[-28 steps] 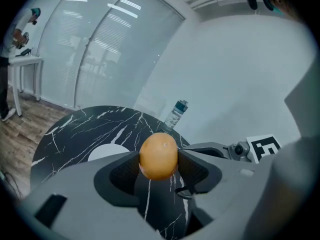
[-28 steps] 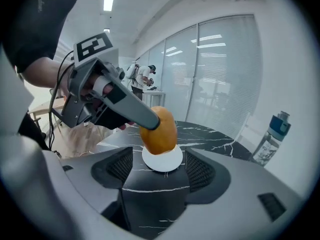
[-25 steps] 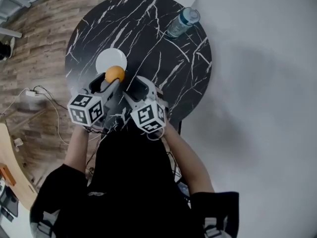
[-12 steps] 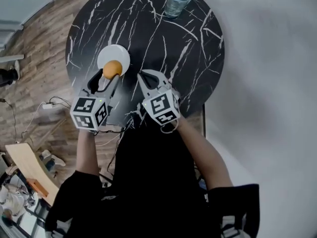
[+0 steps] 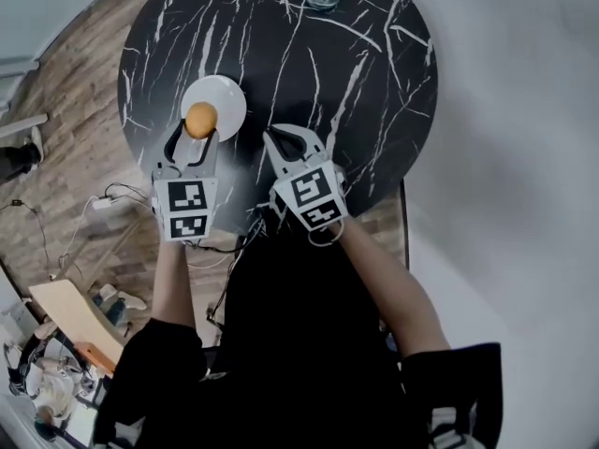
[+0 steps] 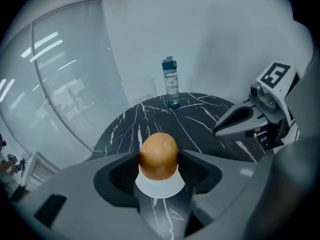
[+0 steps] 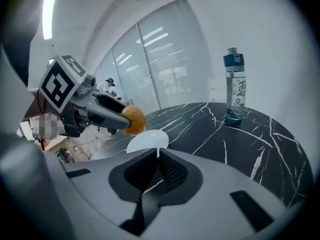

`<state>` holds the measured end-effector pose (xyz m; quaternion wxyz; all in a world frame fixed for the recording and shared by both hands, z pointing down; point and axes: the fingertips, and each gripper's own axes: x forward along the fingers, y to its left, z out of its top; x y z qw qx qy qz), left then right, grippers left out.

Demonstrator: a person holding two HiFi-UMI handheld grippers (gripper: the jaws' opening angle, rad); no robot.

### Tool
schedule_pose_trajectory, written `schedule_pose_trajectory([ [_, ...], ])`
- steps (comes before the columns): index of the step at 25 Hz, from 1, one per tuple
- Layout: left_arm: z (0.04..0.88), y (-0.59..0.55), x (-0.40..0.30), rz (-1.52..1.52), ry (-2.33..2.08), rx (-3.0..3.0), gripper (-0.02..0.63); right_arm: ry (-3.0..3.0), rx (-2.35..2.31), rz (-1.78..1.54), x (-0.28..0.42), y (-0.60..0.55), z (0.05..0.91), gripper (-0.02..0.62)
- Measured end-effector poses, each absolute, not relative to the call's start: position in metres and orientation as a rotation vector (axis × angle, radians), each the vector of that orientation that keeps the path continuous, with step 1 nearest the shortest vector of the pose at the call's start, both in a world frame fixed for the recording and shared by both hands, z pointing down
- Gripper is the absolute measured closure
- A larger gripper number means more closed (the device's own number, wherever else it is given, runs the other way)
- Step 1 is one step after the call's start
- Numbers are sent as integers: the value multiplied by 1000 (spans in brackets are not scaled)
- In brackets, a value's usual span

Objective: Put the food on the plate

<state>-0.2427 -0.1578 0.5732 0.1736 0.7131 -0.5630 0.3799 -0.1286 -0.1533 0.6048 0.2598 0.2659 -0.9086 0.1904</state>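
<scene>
Left gripper [image 5: 199,131] clamped on the food [image 5: 200,120], one pad on each side of it, pinched at the jaw tips. Food is a small round orange-brown piece with smooth matte skin and a tiny pale speck on the side facing the left gripper's camera [image 6: 158,155]; whole, no cuts or dents visible. It sits over the near edge of the plate [image 5: 226,101], on the side closest to the person. From the right gripper view it looks just above the plate rim, but contact cannot be confirmed. Plate is small, round, plain white, nothing else on it, lying flat on the left part of the table [image 5: 337,82]. Right gripper [image 7: 157,156] is clenched, jaws pressed together with nothing between them, held over the table just beside the left gripper and to the right of the plate, apart from both. Table is round, black with white marble veins. A clear water bottle [image 7: 235,86] with a blue cap stands upright at the far edge, well apart from the plate and both grippers.
</scene>
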Motion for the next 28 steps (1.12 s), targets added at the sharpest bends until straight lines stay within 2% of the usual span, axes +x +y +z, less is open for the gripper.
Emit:
schedule_pose_trajectory([
  [12, 613, -168, -256, 1492, -1524, 2089, 367, -2426, 775, 565, -131, -157, 617, 589],
  [28, 645, -174, -261, 1732, -1405, 2172, 367, -2376, 820, 575, -130, -158, 624, 589],
])
